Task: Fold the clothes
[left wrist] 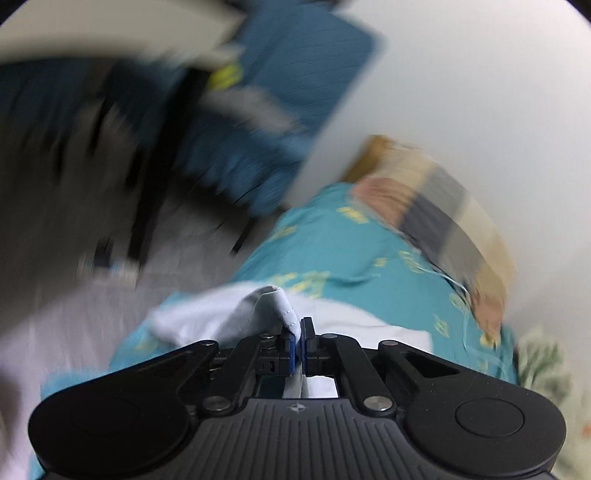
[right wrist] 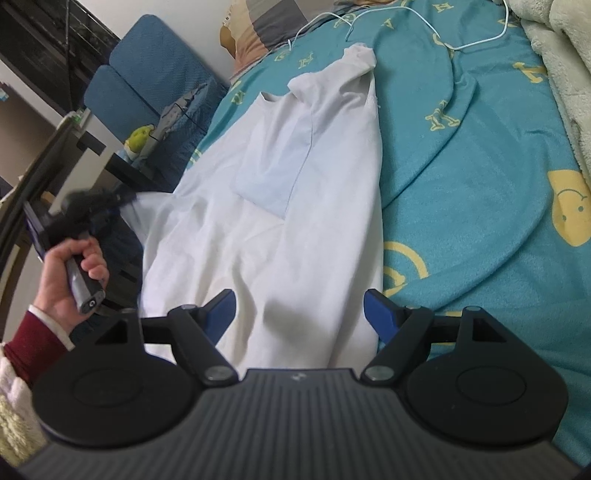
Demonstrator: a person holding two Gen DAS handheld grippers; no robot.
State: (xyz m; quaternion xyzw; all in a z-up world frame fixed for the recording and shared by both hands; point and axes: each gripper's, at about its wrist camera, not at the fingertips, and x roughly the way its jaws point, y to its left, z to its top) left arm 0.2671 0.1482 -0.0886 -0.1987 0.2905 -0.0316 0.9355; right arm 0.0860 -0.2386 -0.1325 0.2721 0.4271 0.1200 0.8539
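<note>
A white shirt (right wrist: pixel 280 206) lies spread on a teal bedsheet (right wrist: pixel 480 155), with a sleeve folded across its upper part. My left gripper (left wrist: pixel 298 332) is shut on a fold of the white shirt (left wrist: pixel 229 314) at its left edge; the left wrist view is blurred by motion. In the right wrist view the left gripper (right wrist: pixel 122 206) shows at the shirt's left side, held by a hand. My right gripper (right wrist: pixel 299 314) is open and empty, hovering over the shirt's near end, its jaws wide apart.
A blue chair (right wrist: pixel 147 85) with a plush toy stands left of the bed beside a dark desk (right wrist: pixel 92 144). A striped pillow (right wrist: pixel 258 22) and a white cable (right wrist: pixel 461 44) lie at the bed's head. A cream blanket (right wrist: pixel 561 74) lies at right.
</note>
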